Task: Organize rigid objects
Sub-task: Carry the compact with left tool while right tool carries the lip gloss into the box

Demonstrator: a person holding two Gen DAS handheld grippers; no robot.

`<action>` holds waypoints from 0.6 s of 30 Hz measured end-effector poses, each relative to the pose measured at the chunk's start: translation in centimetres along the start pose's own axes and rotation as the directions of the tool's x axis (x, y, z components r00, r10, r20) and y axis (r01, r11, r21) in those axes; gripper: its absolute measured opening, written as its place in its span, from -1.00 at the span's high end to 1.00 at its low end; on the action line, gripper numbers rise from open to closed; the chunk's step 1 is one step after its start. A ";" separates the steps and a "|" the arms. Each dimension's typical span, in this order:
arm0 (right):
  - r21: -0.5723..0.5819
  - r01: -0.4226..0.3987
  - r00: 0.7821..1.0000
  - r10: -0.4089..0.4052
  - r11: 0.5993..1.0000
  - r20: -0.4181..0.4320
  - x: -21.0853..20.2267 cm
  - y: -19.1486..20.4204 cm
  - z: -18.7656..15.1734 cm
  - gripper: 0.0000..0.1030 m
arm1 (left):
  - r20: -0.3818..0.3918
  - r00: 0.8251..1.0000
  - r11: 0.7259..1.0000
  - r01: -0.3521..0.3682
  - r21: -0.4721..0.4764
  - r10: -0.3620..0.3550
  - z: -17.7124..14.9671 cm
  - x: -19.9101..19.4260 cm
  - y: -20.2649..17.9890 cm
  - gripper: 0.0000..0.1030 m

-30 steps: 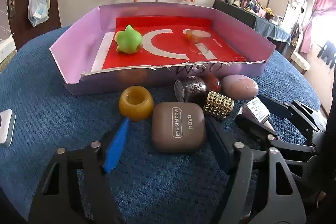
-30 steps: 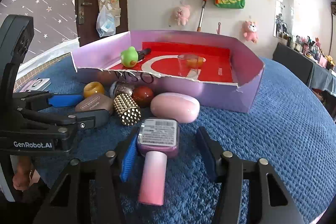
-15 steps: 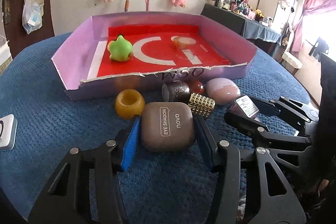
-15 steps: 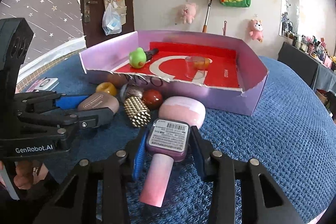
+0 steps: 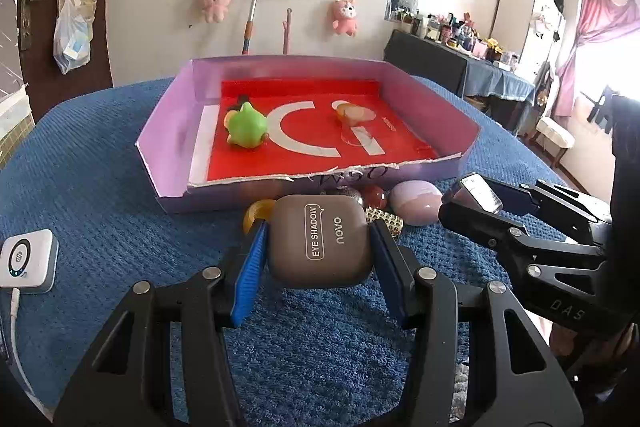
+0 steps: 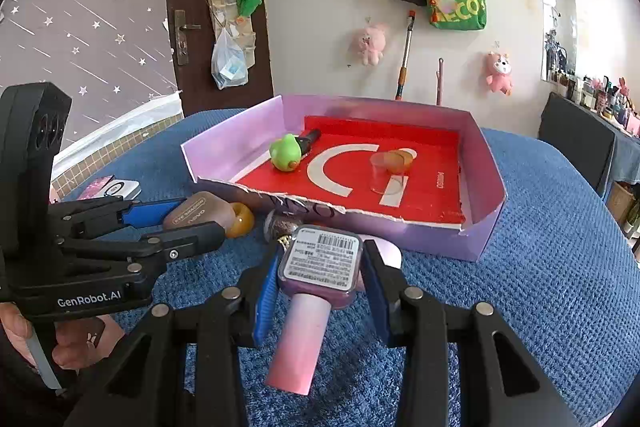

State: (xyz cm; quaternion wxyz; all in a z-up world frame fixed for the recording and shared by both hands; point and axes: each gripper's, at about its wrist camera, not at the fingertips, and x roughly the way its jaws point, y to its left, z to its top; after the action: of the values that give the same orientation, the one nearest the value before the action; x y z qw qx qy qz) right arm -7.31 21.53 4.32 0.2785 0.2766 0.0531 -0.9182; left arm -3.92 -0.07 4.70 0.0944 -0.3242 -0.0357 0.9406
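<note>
Both grippers are loaded at once here, which makes sense to me: everything loose sits in a clump right against the near wall of the purple tray (image 5: 168,143), so grabbing two things together saves a trip.

The left gripper (image 5: 316,247) is clamped on the brown eye shadow case (image 5: 319,241), pads squeezing its two sides, case flat with the label up. Its jaws have just been closing onto it. The right gripper (image 6: 320,267) is pinched tight on the square cap end of the pink bottle (image 6: 316,283), tube end hanging back toward the handle.

Just past the left fingertips are the amber ring (image 5: 256,213) and pink egg (image 5: 416,201), with the tray straight ahead. The green toy (image 5: 245,131) is already inside it.
</note>
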 end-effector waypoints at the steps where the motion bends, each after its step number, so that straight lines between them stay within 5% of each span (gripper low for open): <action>1: -0.001 0.000 1.000 0.000 1.000 0.002 0.0 0.0 0.1 0.19 | 0.002 1.000 1.000 0.001 0.000 -0.001 0.1 -0.1 0.0 0.05; 18: -0.004 -0.006 1.000 0.006 1.000 0.007 0.1 0.2 1.1 0.19 | 0.035 0.999 1.000 0.000 -0.012 0.001 1.0 -0.7 0.6 0.05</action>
State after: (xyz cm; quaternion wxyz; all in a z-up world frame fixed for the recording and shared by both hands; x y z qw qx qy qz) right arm -7.83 21.03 5.17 0.2819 0.2727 0.0532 -0.9183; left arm -4.08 -0.78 5.80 0.0917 -0.3083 -0.0427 0.9459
